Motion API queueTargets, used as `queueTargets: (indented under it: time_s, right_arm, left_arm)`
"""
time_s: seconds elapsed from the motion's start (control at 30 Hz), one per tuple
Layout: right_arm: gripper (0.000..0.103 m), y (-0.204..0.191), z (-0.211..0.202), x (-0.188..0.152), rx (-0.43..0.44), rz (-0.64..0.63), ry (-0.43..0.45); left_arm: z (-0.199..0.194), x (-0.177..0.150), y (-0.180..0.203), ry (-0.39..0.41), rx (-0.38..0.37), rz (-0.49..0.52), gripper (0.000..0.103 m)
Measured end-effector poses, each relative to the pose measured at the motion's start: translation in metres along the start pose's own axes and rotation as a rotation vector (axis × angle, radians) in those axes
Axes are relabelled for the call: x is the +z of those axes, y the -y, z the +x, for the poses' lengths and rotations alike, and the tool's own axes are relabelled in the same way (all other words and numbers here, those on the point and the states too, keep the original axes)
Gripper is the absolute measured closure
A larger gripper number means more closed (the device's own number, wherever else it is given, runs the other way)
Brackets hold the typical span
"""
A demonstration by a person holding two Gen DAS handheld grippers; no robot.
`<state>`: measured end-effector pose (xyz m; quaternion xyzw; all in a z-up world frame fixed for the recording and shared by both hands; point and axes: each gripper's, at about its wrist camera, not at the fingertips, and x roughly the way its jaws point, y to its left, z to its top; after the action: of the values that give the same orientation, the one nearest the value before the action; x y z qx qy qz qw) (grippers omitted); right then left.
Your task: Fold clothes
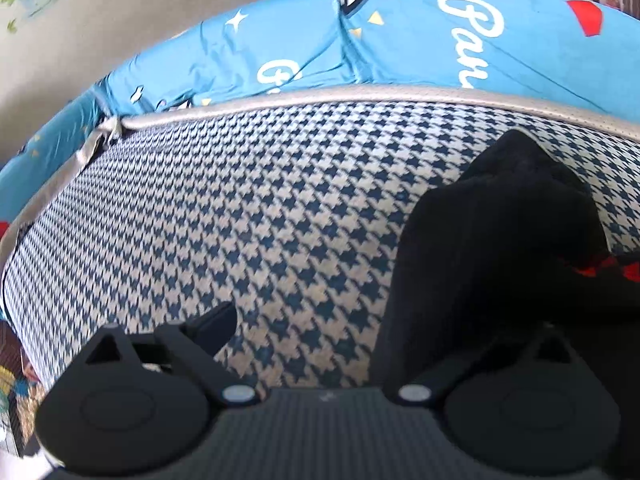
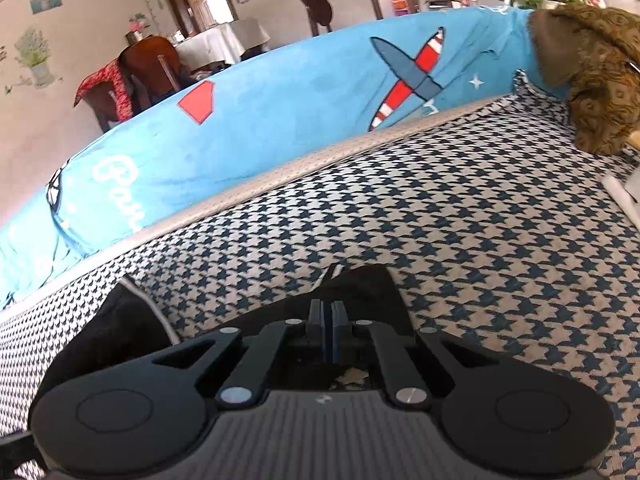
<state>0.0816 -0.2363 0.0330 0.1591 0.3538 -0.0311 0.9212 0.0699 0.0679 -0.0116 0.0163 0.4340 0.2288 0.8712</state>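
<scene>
Houndstooth cushion [image 1: 280,208] under wide-open, empty left gripper [image 1: 360,320]; right gripper [image 2: 328,320] jaws pinched on black garment [image 2: 360,280].

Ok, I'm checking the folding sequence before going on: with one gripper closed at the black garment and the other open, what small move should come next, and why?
Probably bring the open left gripper onto the black garment and close. The right gripper looks pinched shut on the garment's edge, while the left fingers straddle bare houndstooth cover, holding nothing.

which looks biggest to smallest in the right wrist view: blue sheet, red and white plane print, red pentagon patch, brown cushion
1. blue sheet
2. brown cushion
3. red and white plane print
4. red pentagon patch
Fisheye distortion and the frame edge make the cushion's place unsure.
</scene>
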Motion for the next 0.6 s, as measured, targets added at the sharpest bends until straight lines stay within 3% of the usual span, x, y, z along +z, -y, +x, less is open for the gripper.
queueTargets:
  time_s: [0.6]
  right_arm:
    - [0.096,0.002,0.005,-0.005,0.049,-0.018,-0.052]
  left_arm:
    - [-0.008,-0.014,-0.042,-0.024,0.048,-0.074,0.000]
